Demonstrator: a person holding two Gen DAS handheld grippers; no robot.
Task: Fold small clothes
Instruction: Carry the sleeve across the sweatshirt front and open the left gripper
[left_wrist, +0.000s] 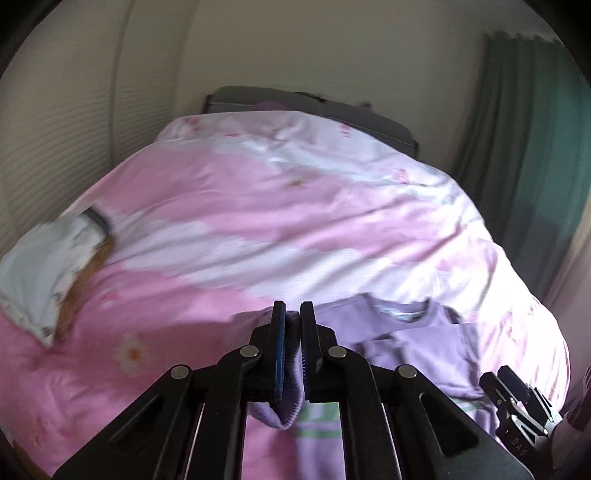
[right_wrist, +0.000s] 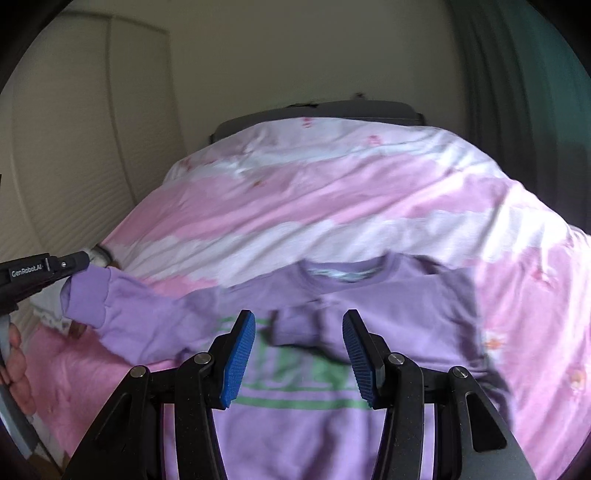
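A small lilac sweatshirt (right_wrist: 406, 314) with green print lies face up on the pink bed, neck hole toward the headboard. My left gripper (left_wrist: 293, 317) is shut on the cuff of its left sleeve (left_wrist: 286, 406) and holds it lifted; in the right wrist view that sleeve (right_wrist: 122, 314) stretches left to the left gripper (right_wrist: 70, 264). The other sleeve lies folded across the chest. My right gripper (right_wrist: 299, 325) is open and empty, hovering over the chest of the sweatshirt. It also shows at the lower right of the left wrist view (left_wrist: 517, 398).
A pink and white floral duvet (left_wrist: 258, 206) covers the bed. A folded white and orange garment (left_wrist: 48, 273) lies at its left edge. A dark headboard (left_wrist: 332, 107) is at the far end, a white wardrobe on the left, a teal curtain (left_wrist: 535, 147) on the right.
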